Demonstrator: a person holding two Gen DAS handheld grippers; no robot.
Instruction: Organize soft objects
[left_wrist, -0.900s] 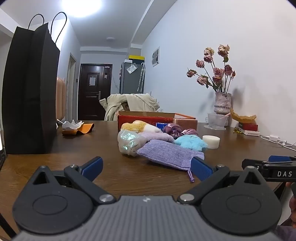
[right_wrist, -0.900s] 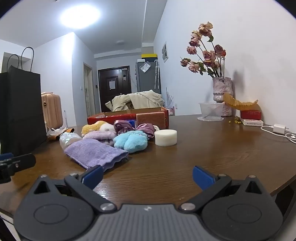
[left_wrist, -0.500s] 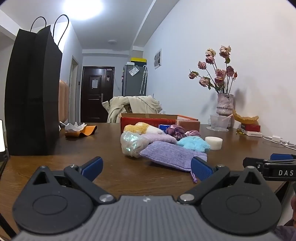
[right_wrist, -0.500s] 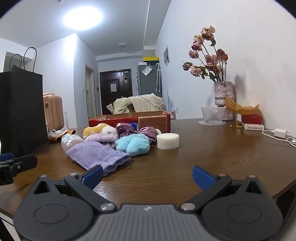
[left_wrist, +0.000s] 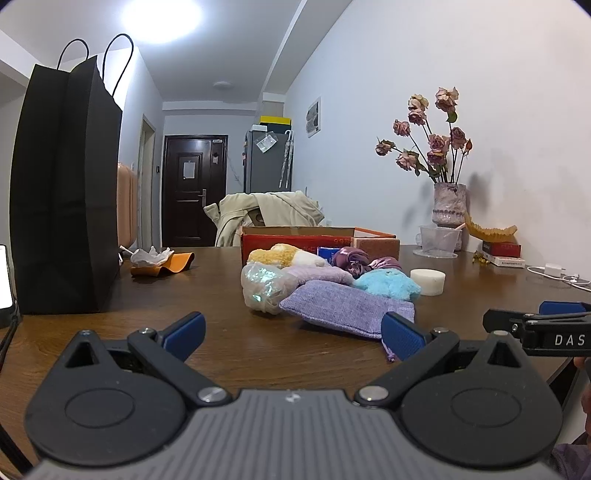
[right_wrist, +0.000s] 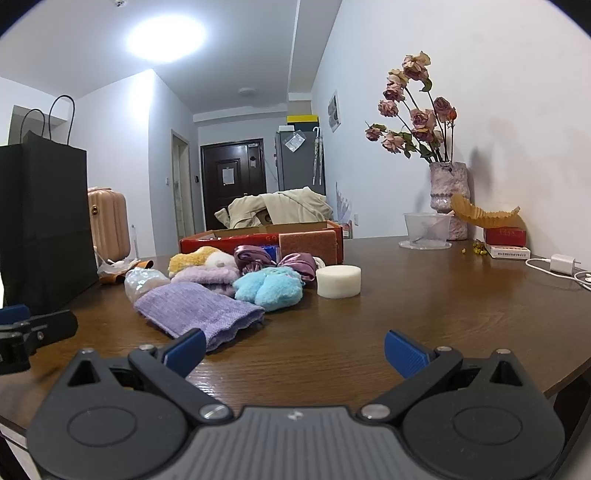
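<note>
Since approx a sec back, pile drew a bit closer in both views; soft things themselves lay as before. Lilac knit pouch (right_wrist: 199, 312) sat frontmost on the table (right_wrist: 424, 295), w/ fluffy blue toy (right_wrist: 267, 290) touching behind, purple satin scrunchies (right_wrist: 258, 258) & red box (right_wrist: 258, 238) further back, white foam puck (right_wrist: 338, 281) beside. My left gripper (left_wrist: 291, 326) & right gripper (right_wrist: 293, 350) were both spread wide, gripping nothing.

Red box (left_wrist: 317, 236) interior hidden behind the soft pile, phone (left_wrist: 5, 275) cut off at nine o'clock, right gripper (left_wrist: 546, 325) cropped at three o'clock, red box lettering too small to read
</note>
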